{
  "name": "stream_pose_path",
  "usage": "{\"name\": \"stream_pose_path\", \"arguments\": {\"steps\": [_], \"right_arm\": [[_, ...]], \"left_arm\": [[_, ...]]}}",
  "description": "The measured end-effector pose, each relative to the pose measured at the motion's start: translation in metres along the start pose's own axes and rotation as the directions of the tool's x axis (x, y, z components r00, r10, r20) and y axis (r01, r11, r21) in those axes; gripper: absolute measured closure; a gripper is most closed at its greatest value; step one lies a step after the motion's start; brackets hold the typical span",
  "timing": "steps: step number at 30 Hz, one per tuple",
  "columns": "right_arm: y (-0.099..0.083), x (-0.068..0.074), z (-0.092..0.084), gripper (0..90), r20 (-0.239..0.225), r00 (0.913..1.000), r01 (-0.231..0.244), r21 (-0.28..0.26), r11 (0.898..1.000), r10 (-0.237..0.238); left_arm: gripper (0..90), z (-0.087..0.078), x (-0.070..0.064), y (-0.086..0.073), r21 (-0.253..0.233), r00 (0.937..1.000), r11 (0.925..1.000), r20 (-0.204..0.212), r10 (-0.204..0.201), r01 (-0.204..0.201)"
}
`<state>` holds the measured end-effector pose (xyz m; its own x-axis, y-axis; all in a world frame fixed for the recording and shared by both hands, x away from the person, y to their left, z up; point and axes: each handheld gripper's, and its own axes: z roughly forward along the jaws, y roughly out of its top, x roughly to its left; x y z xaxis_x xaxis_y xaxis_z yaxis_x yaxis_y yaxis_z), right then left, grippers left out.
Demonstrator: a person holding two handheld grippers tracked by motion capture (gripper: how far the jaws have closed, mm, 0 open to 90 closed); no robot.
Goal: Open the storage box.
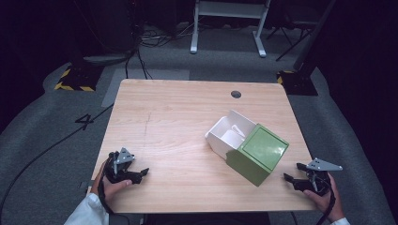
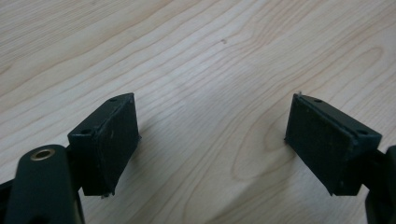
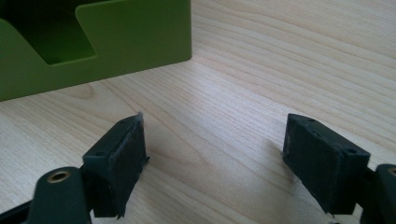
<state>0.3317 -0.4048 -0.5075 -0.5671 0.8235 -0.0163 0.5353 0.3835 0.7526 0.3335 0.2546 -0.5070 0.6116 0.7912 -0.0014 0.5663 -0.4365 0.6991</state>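
On the table (image 1: 178, 122), both grippers, left (image 1: 141, 172) and right (image 1: 292, 178), rest released; the green box (image 1: 258, 153) and white tray (image 1: 230, 132) sit untouched.

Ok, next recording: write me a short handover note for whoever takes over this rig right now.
Left gripper: open, holding nothing, low over the wooden table at its near left edge.
Right gripper: open, holding nothing, at the near right edge, jaws facing the green box.
Things: the green box sits right of centre, touching a white box behind it; the white box is open on top, with something white inside that is too small to make out.
Done: nothing handled as things lie.
Left: the right gripper is nearest the green box, so the first grasp is probably there.
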Motion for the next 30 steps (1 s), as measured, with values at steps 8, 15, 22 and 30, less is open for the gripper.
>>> {"name": "stream_pose_path", "arguments": {"steps": [8, 15, 22, 30], "right_arm": [[-0.0004, 0.0006, -0.0005, 21.5, 0.000, 1.0000, 0.007, -0.002, 1.000, -0.007], [-0.0004, -0.0001, -0.0003, 21.6, -0.005, 1.0000, 0.003, -0.001, 1.000, -0.003], [-0.0003, 0.0003, -0.0004, 21.2, -0.001, 1.0000, 0.005, 0.000, 1.000, -0.005], [-0.0003, 0.0001, -0.0003, 21.4, -0.002, 1.0000, 0.004, 0.000, 1.000, -0.004]], "left_arm": [[17.7, -0.0038, 0.0005, -0.0045, -0.002, 0.9989, 0.9993, -0.027, -0.038, 0.038], [17.6, -0.0039, 0.0001, -0.0046, -0.001, 0.9988, 0.9993, -0.031, -0.038, 0.038], [17.7, -0.0040, 0.0000, -0.0047, -0.001, 0.9987, 0.9992, -0.032, -0.039, 0.039], [17.6, -0.0039, 0.0001, -0.0046, -0.001, 0.9988, 0.9992, -0.030, -0.039, 0.039]]}}
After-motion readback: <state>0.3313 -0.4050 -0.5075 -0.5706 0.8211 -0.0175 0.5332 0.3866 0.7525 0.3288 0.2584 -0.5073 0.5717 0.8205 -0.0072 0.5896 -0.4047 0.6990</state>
